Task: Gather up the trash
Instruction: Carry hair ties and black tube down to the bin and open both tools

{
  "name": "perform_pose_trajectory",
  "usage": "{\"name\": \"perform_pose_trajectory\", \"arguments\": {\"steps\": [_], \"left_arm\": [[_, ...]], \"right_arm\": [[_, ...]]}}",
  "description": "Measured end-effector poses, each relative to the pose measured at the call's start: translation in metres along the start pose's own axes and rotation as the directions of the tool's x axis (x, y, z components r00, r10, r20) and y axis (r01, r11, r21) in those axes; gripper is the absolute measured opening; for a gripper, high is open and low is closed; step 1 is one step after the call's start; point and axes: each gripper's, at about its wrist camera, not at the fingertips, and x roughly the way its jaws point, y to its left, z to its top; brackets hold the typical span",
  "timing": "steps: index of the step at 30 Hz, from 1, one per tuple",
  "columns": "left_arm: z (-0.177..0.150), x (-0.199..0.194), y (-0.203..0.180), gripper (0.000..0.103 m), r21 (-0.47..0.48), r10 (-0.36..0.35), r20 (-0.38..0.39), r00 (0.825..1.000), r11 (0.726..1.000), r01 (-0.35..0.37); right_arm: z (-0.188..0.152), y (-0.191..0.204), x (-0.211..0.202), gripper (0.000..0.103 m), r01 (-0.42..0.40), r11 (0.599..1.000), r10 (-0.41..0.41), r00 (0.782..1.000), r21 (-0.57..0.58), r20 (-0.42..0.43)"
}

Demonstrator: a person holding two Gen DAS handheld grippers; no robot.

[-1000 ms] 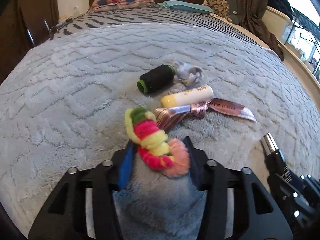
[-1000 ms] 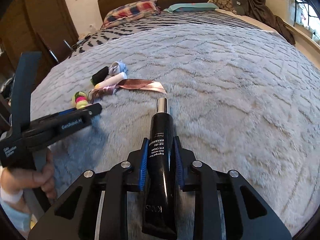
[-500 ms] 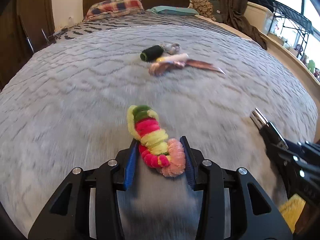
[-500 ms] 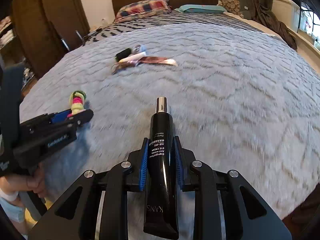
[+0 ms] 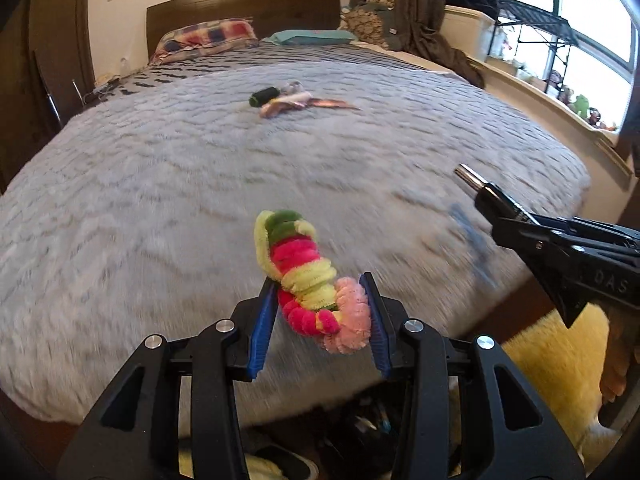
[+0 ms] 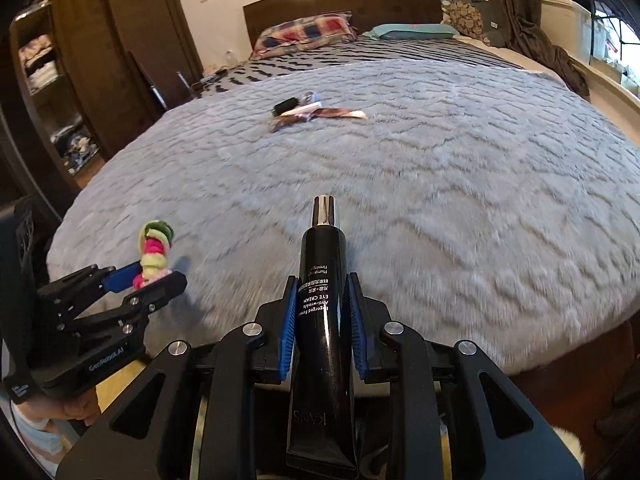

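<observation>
My left gripper point(image 5: 320, 292) is shut on a fuzzy coil of green, pink and yellow pipe cleaners point(image 5: 304, 272), held over the near edge of the grey bed cover point(image 5: 160, 184). In the right wrist view the same coil point(image 6: 154, 252) sticks up from that gripper point(image 6: 148, 280) at the left. My right gripper point(image 6: 322, 296) is shut on a black eye-cream tube point(image 6: 322, 300) with a silver cap, pointing up the bed; the left wrist view catches this tube point(image 5: 492, 196) at the right. Further up the bed lie a black spool point(image 5: 263, 96), a pale tube and a shiny wrapper point(image 5: 324, 103).
Pillows point(image 5: 208, 38) and a dark headboard point(image 5: 240, 4) close the far end. A wooden wardrobe point(image 6: 80, 80) stands left of the bed, a window ledge point(image 5: 560, 100) right. Below the bed's near edge is something yellow and fluffy point(image 5: 552, 360) and dark clutter on the floor.
Both grippers have drawn back from the pile toward the foot of the bed, each keeping its item. The spool and wrapper now look far away, and the floor shows below.
</observation>
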Motion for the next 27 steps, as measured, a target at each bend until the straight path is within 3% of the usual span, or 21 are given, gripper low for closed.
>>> {"name": "perform_pose_trajectory", "arguments": {"steps": [9, 15, 21, 27], "left_arm": [[-0.066, -0.016, -0.017, 0.039, 0.008, -0.027, -0.083, 0.996, 1.0, 0.027], [-0.1, 0.001, -0.012, 0.039, -0.039, -0.067, -0.197, 0.978, 0.997, 0.061], [-0.122, 0.026, -0.009, 0.039, -0.069, -0.092, -0.294, 0.952, 0.995, 0.074], [-0.143, 0.061, -0.012, 0.039, -0.114, -0.156, -0.407, 0.9, 0.986, 0.119]], "right_arm": [[-0.057, 0.008, -0.008, 0.025, -0.011, 1.0, 0.012, 0.997, 0.006, -0.078], [-0.098, 0.012, 0.018, 0.025, -0.052, 0.998, 0.056, 0.968, 0.021, -0.244], [-0.124, 0.014, 0.052, 0.025, -0.049, 0.998, 0.059, 0.932, 0.038, -0.358], [-0.14, 0.006, 0.074, 0.025, -0.034, 0.997, 0.061, 0.906, 0.071, -0.419]]}}
